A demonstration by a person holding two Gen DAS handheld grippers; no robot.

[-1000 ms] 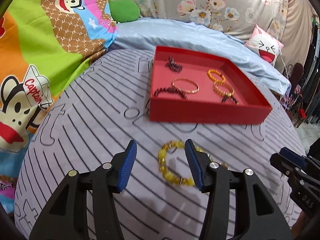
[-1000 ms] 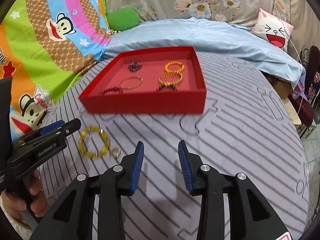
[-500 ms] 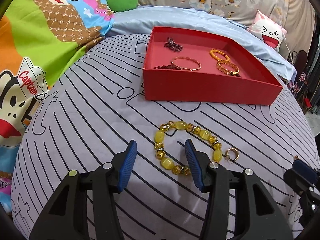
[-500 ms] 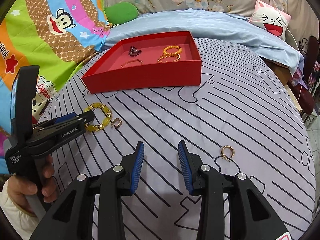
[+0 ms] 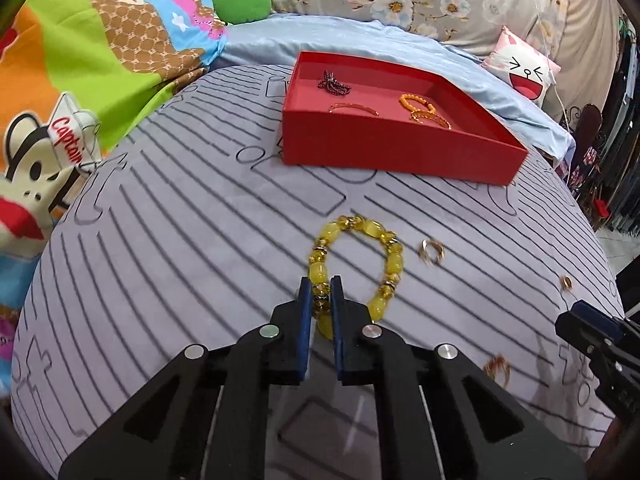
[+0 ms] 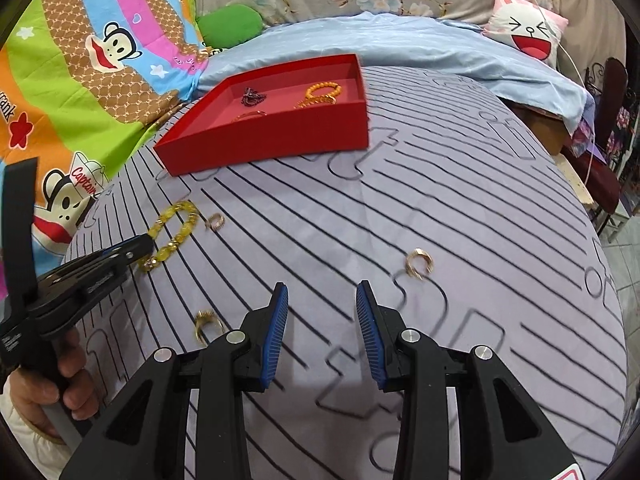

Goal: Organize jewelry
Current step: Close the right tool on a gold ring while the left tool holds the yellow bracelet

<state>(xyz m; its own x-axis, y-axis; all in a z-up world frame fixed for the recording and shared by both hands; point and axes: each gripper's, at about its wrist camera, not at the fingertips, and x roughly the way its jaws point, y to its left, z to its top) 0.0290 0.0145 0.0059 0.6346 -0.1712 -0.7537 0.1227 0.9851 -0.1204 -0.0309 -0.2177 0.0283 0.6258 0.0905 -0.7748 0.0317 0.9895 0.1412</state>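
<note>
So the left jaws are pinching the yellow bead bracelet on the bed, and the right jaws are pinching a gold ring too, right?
Not quite. The left gripper is pinching the yellow bead bracelet, but the right gripper holds nothing. The right wrist view shows its jaws wide open over the striped cover, with the nearest gold ring lying loose off to their right.

Home bedroom, bed with striped sheet [image 6: 440, 200], cartoon monkey quilt [image 5: 60, 80], laughing-face cushion [image 6: 528, 32]
</note>
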